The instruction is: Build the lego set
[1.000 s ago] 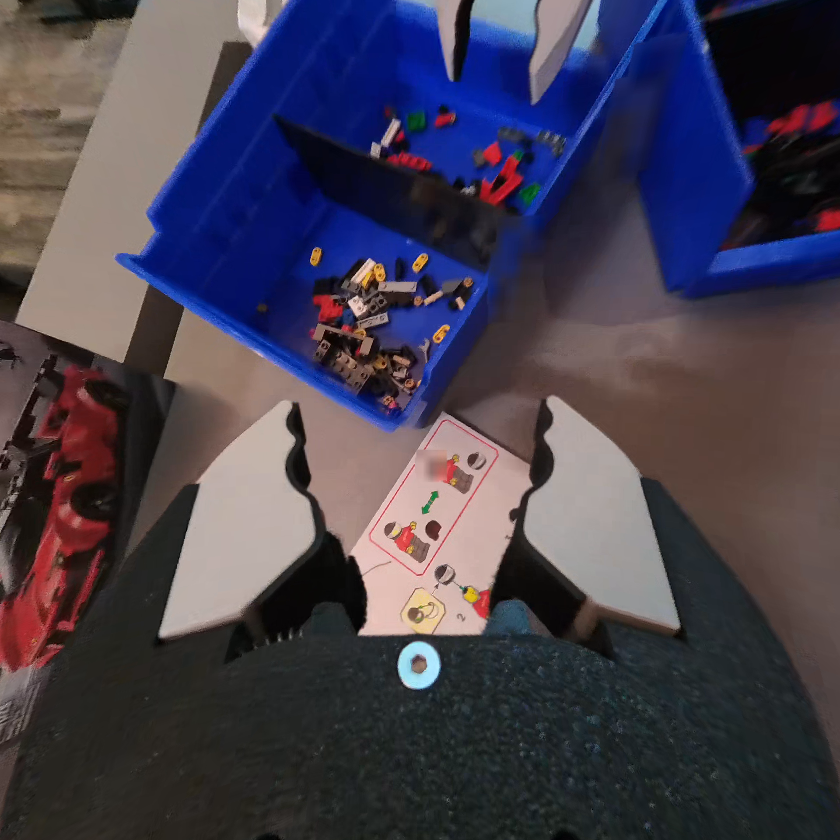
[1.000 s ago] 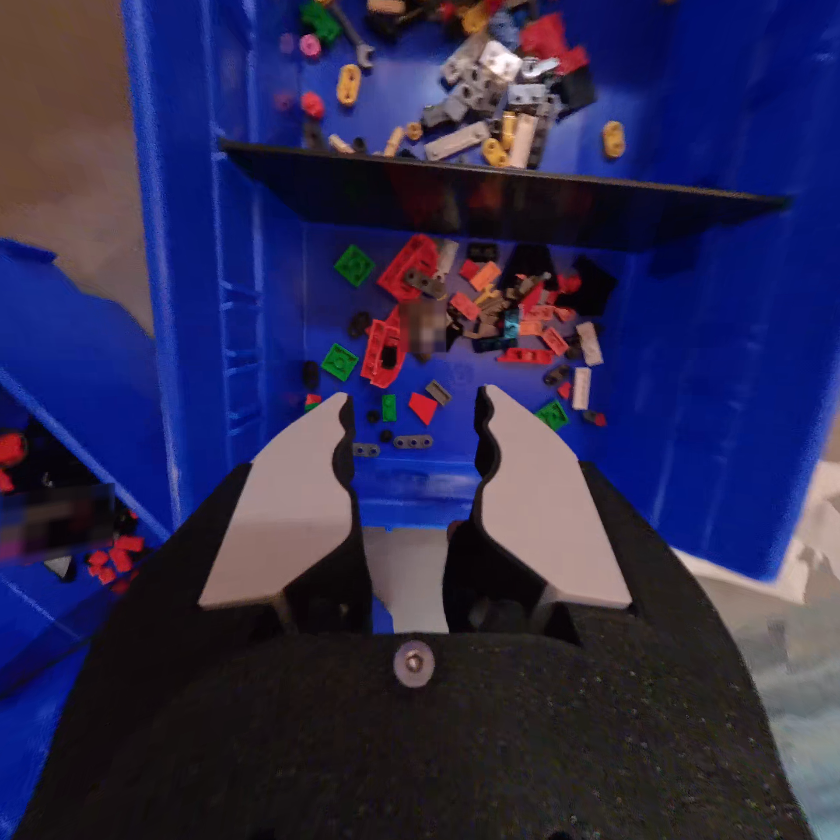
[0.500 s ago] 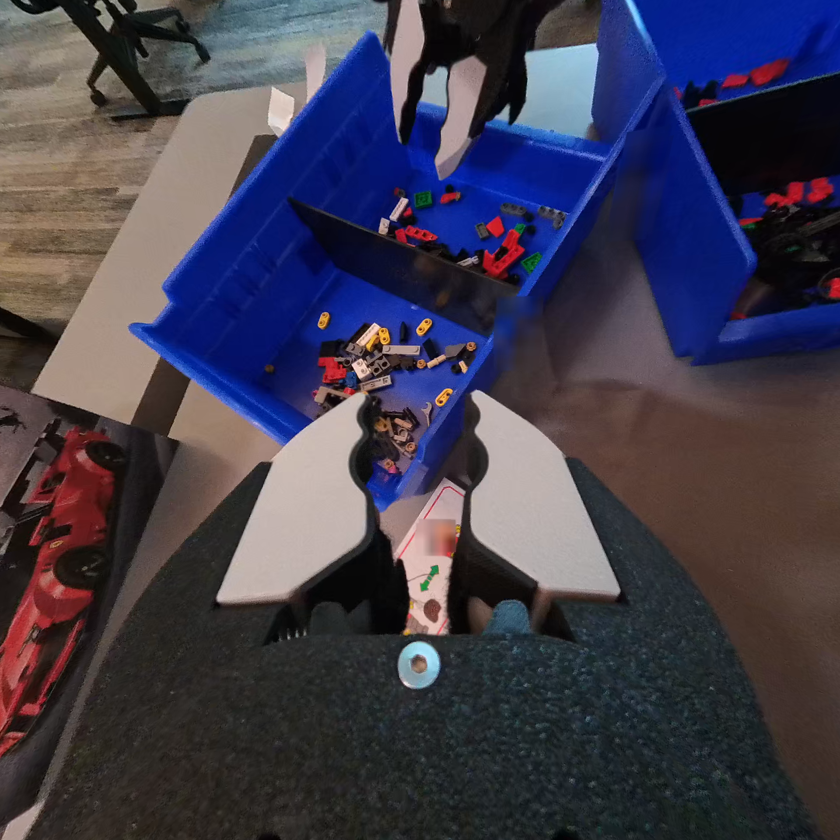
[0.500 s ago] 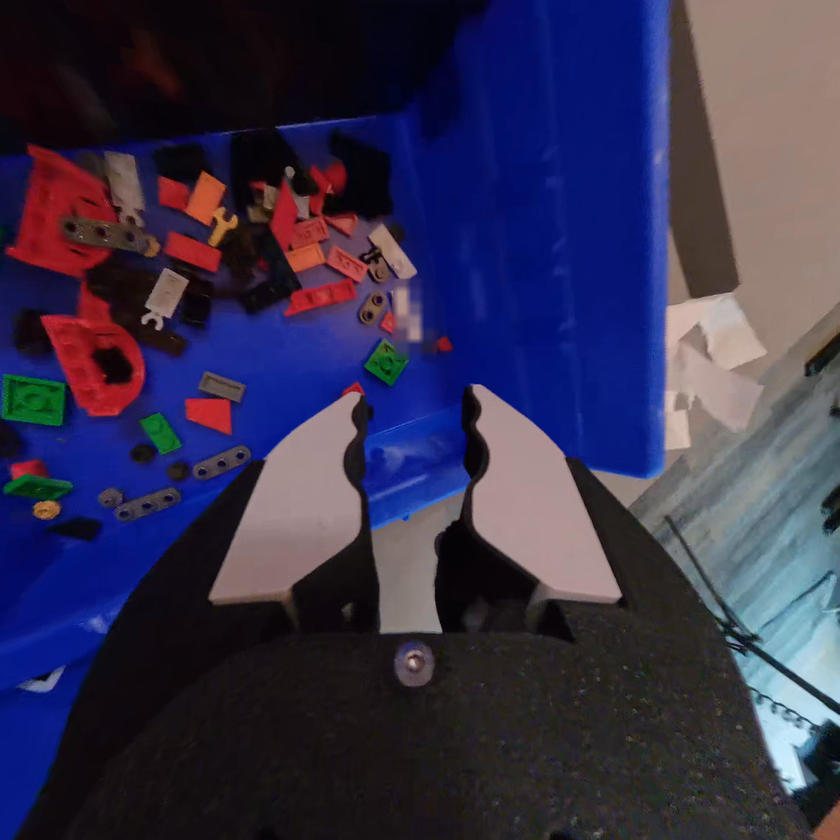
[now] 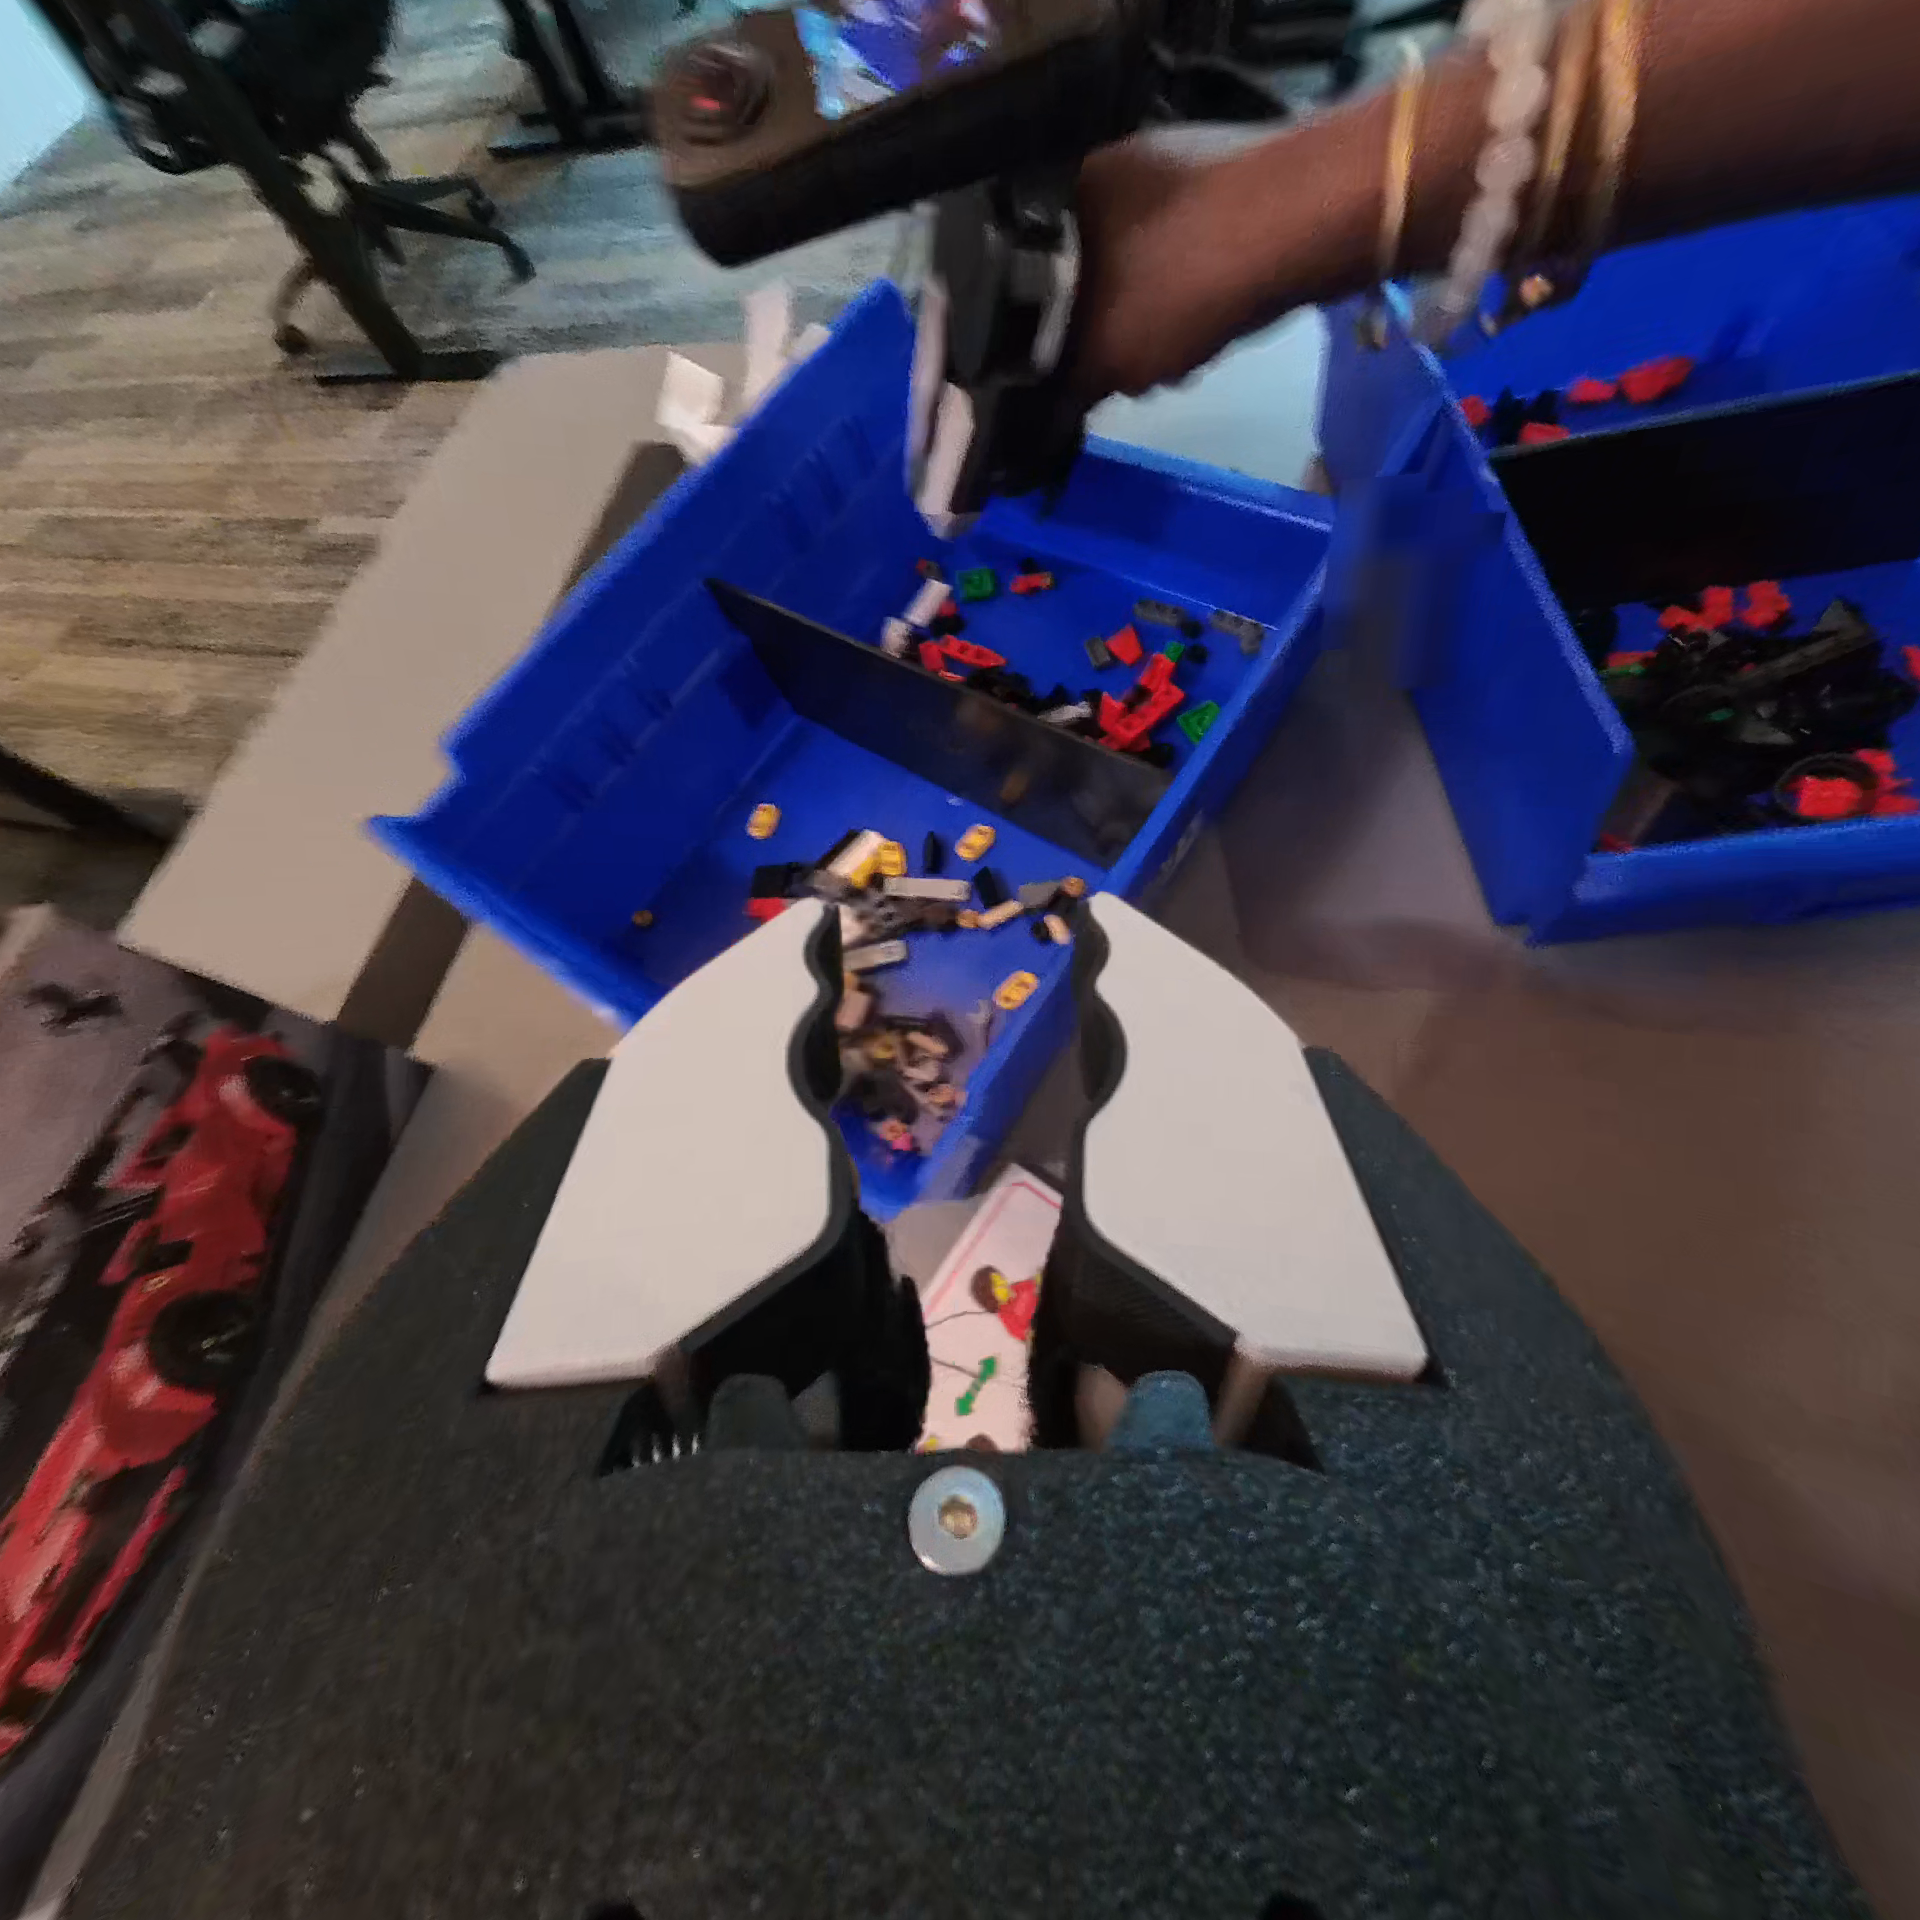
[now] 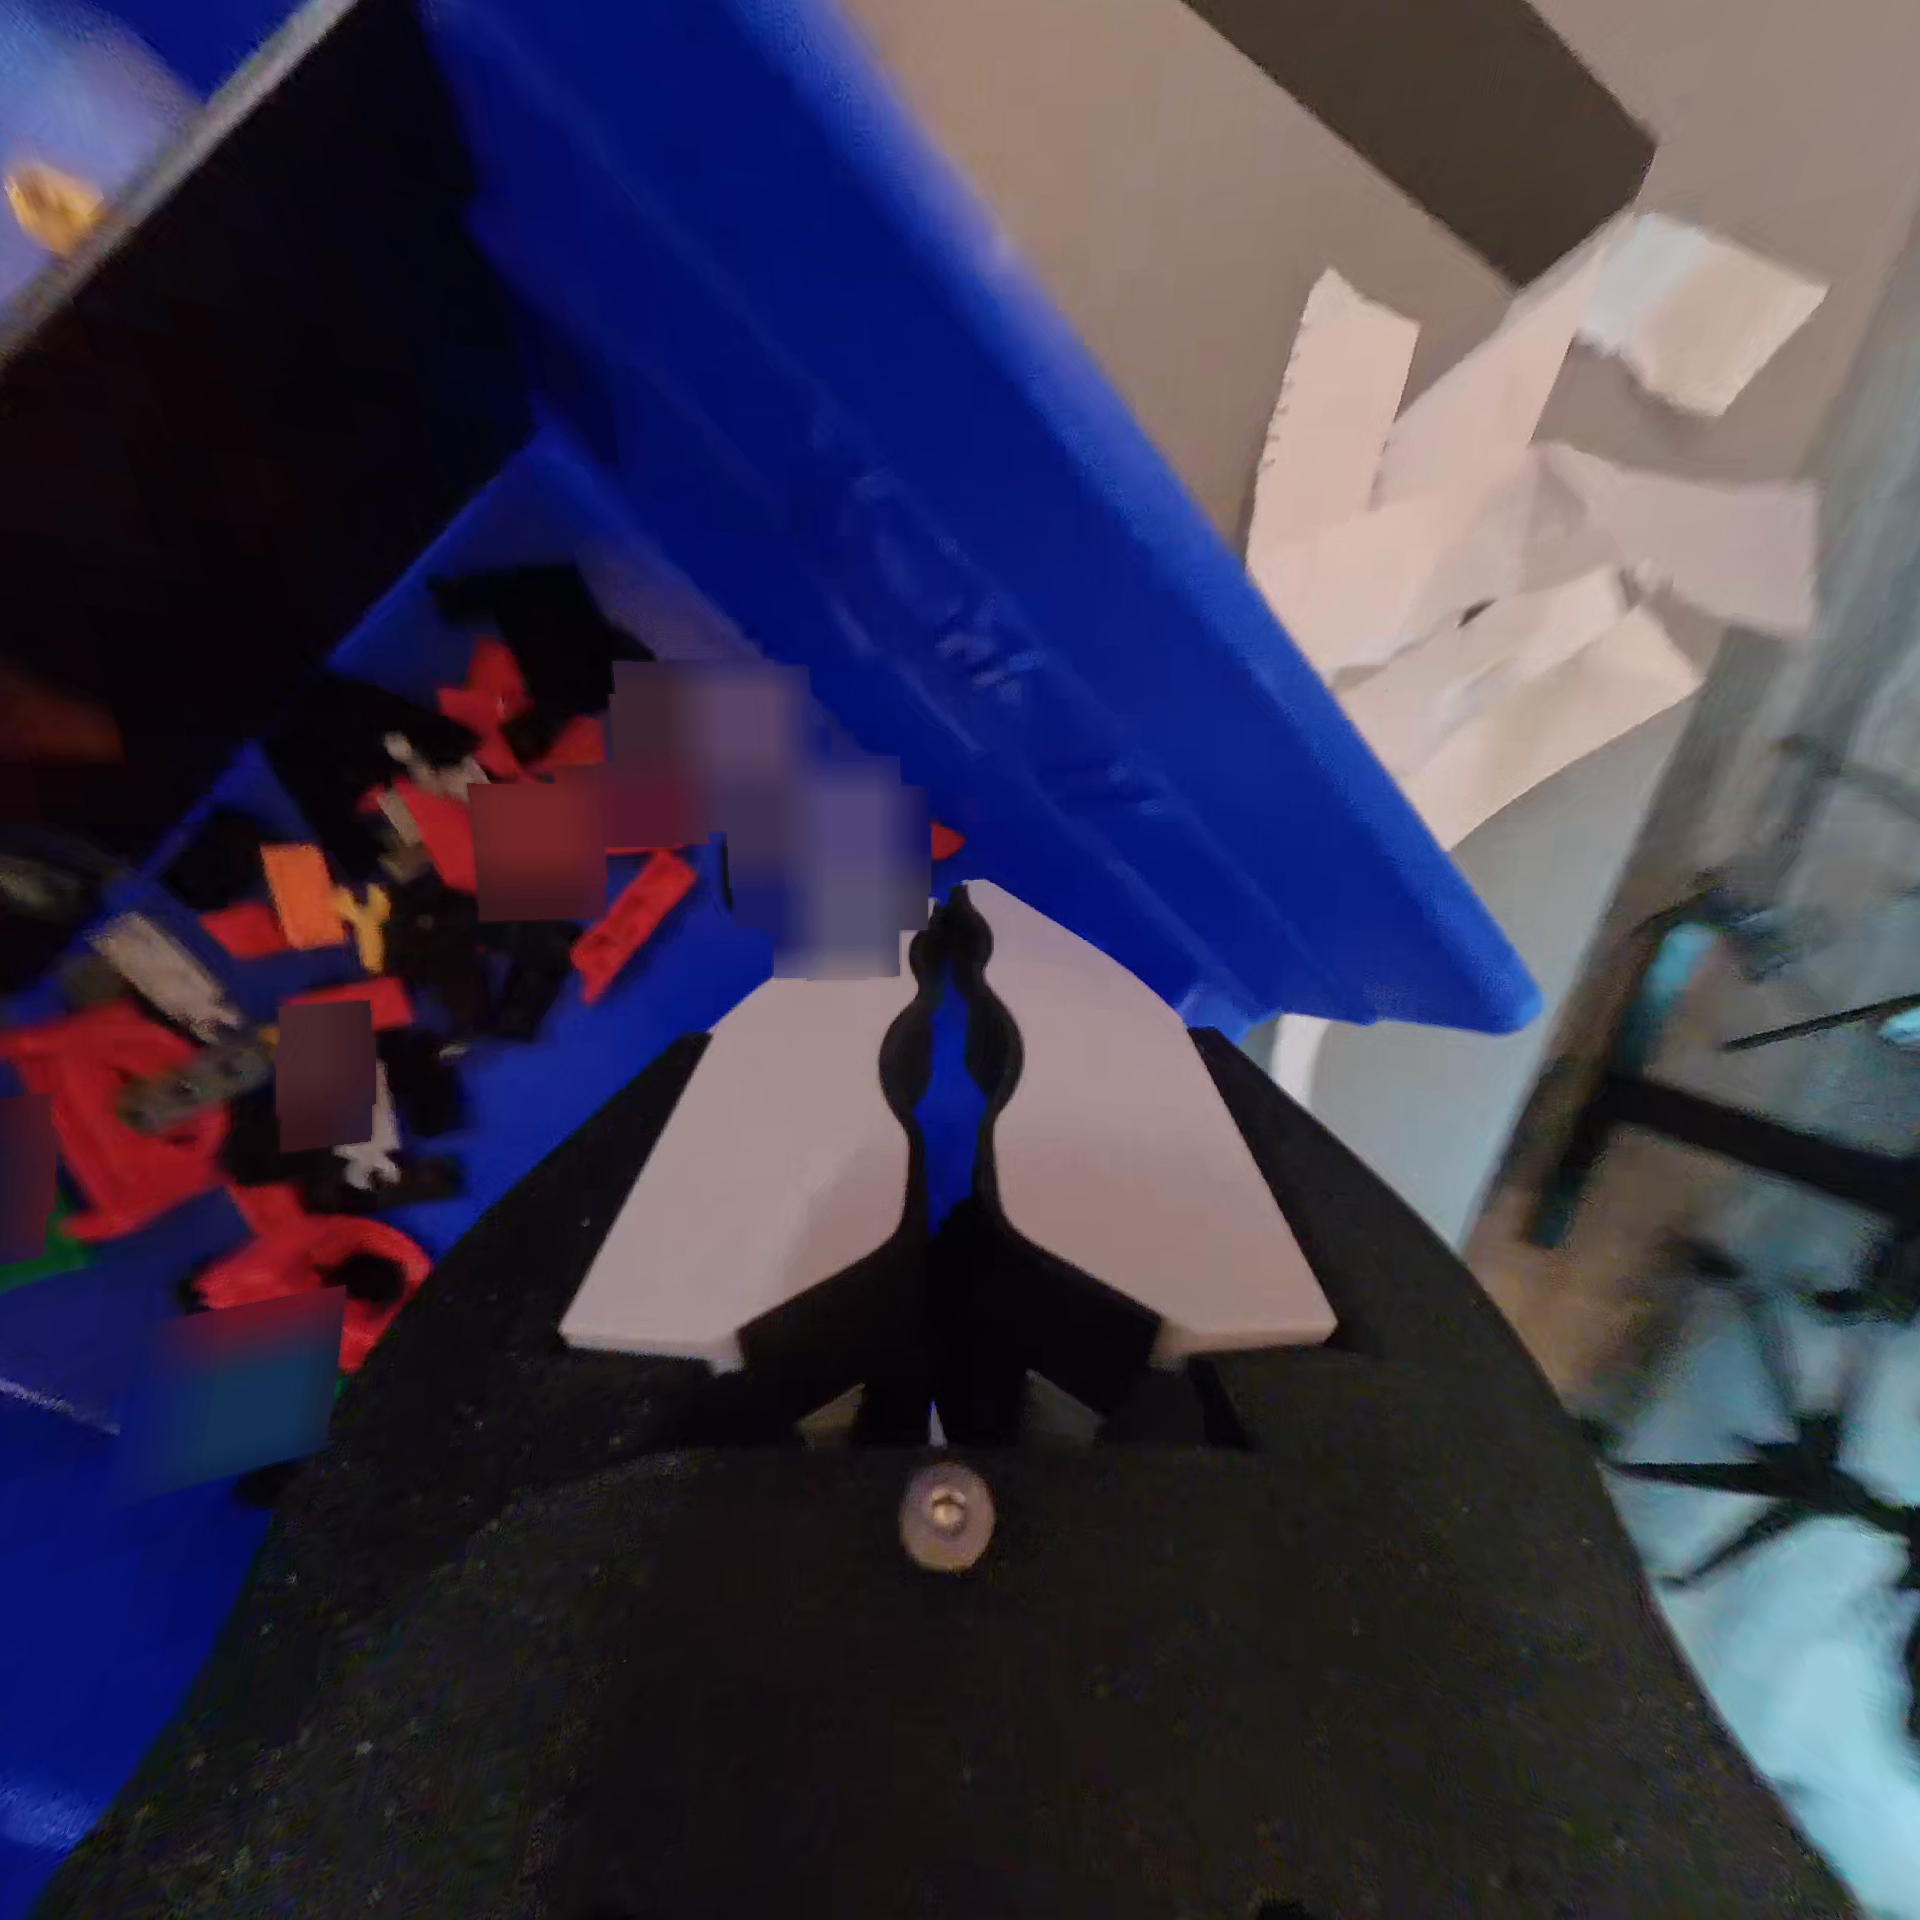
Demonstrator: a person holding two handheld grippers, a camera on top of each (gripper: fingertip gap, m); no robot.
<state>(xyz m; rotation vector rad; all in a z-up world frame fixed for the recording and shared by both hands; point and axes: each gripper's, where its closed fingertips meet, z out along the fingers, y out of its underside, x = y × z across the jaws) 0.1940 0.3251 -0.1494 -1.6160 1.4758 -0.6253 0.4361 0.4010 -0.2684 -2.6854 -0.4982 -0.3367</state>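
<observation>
Hovering spread and bare, the left gripper [image 5: 951,925] is seen with the bin's [image 5: 582,727] near corner just ahead; the right gripper [image 6: 954,904] is pressed together inside its far compartment.

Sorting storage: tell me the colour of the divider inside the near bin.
Black divider in the blue bin; clearest in the left wrist view.

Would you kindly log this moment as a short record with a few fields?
Left gripper: open, nothing between the fingers, above the near corner of the divided blue bin.
Right gripper: fingertips together, at the bin's far compartment; whether it pinches a piece cannot be told.
Bin contents: small bricks near, red and black pieces beyond the black divider.
Nearby: second blue bin, instruction sheet, car picture.
</observation>
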